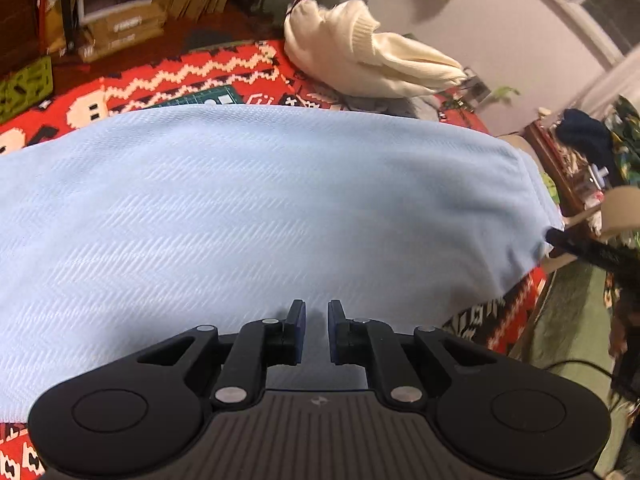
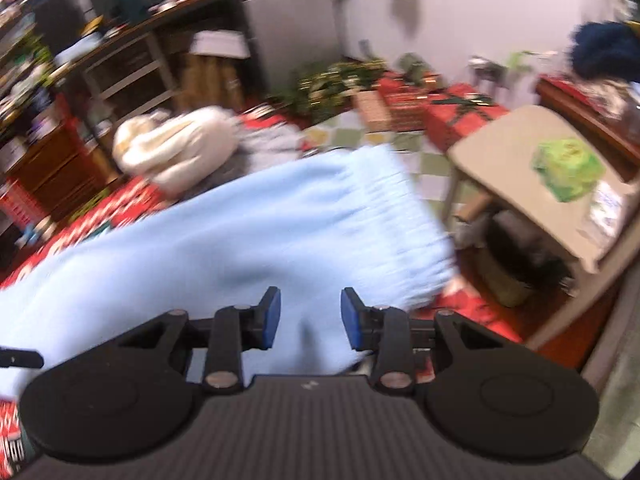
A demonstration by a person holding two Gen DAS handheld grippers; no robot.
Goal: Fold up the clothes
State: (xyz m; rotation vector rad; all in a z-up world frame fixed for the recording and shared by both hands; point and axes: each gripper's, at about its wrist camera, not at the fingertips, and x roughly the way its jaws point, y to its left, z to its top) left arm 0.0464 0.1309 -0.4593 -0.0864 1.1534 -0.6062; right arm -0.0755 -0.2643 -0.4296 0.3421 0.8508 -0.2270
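Note:
A light blue woven cloth (image 1: 248,216) lies folded across a red patterned table cover (image 1: 192,76). My left gripper (image 1: 317,320) hovers over the cloth's near edge, its blue pads a narrow gap apart with nothing between them. A black finger of the other gripper (image 1: 580,250) shows at the cloth's right corner. In the blurred right wrist view the same blue cloth (image 2: 240,232) has a fringed end (image 2: 416,232) by the table's edge. My right gripper (image 2: 311,320) stands open above it, holding nothing.
A cream knitted sweater (image 1: 372,60) lies heaped at the table's far side, also the sweater (image 2: 176,144) in the right wrist view. A beige side table (image 2: 532,184) with a green box (image 2: 568,168) stands to the right. Shelves and boxes (image 1: 120,8) line the back.

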